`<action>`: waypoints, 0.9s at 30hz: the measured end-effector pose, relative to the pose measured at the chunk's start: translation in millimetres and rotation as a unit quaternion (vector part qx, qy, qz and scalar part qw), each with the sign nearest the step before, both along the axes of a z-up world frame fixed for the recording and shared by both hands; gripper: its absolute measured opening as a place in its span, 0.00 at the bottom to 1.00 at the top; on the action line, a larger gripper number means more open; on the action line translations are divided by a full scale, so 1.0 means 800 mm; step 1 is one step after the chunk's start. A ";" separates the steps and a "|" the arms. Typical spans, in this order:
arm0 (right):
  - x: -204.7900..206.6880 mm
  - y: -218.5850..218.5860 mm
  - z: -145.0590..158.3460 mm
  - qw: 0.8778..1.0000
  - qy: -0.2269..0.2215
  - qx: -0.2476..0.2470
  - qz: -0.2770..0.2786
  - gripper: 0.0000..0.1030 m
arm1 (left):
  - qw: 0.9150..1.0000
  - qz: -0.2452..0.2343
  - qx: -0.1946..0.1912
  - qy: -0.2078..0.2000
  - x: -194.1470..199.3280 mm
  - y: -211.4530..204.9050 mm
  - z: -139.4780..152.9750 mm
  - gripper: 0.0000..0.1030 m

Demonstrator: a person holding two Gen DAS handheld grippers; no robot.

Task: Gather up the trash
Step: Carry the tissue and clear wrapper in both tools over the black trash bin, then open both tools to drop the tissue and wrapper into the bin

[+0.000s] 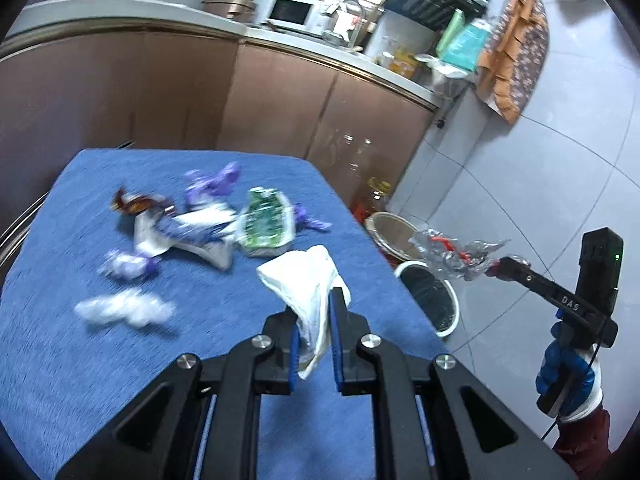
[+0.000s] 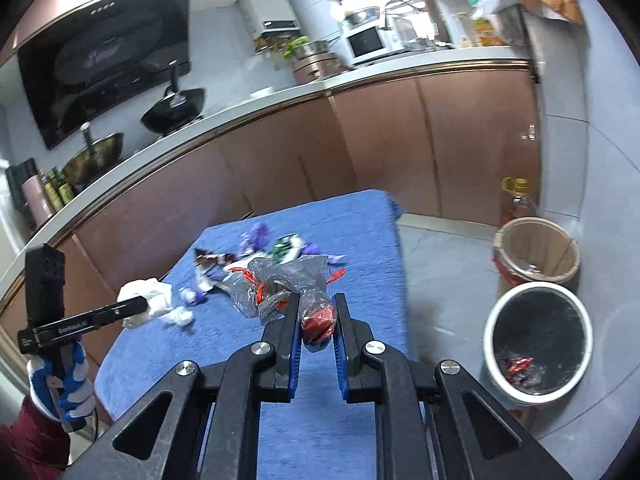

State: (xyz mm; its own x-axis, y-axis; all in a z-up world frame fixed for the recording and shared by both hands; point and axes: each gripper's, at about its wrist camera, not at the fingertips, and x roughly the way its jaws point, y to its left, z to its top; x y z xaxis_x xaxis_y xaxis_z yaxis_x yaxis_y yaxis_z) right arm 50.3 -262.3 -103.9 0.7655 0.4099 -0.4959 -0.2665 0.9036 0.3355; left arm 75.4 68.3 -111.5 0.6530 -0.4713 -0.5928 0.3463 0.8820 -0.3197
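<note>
My left gripper [image 1: 314, 320] is shut on a crumpled white tissue [image 1: 304, 276] and holds it above the blue cloth table [image 1: 100, 380]. My right gripper [image 2: 316, 320] is shut on a clear plastic wrapper with red print [image 2: 280, 280], held off the table's right edge; it also shows in the left wrist view [image 1: 456, 252]. Several wrappers lie on the cloth: purple [image 1: 212, 184], green [image 1: 264, 220], brown [image 1: 136, 204], white and blue [image 1: 192, 232], and a small white wad [image 1: 124, 308]. A white-rimmed trash bin [image 2: 538, 340] stands on the floor to the right.
A wooden bucket [image 2: 536, 248] and an oil bottle [image 2: 518, 196] stand behind the bin. Brown kitchen cabinets [image 2: 360, 140] run behind the table, with a counter holding a microwave [image 2: 364, 42], pots and a wok [image 2: 174, 108]. Grey tiled floor lies to the right.
</note>
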 end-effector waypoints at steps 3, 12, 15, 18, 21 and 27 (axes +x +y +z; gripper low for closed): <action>0.003 -0.032 -0.008 0.999 0.004 0.012 -0.034 0.13 | 0.999 -0.033 0.013 0.000 0.020 -0.042 0.005 0.11; 0.024 -0.125 -0.052 0.986 0.035 -0.013 -0.163 0.13 | 0.988 -0.140 0.063 0.019 0.091 -0.204 -0.011 0.11; 0.035 -0.152 -0.068 0.978 0.048 -0.030 -0.201 0.13 | 0.981 -0.177 0.074 0.030 0.118 -0.269 -0.023 0.11; 0.047 -0.176 -0.083 0.969 0.060 -0.049 -0.234 0.13 | 0.973 -0.211 0.087 0.040 0.139 -0.332 -0.039 0.11; 0.060 -0.201 -0.104 0.961 0.073 -0.054 -0.260 0.14 | 0.964 -0.243 0.102 0.048 0.158 -0.398 -0.058 0.11; 0.086 -0.243 -0.152 0.949 0.107 -0.056 -0.291 0.14 | 0.953 -0.270 0.122 0.068 0.196 -0.502 -0.095 0.13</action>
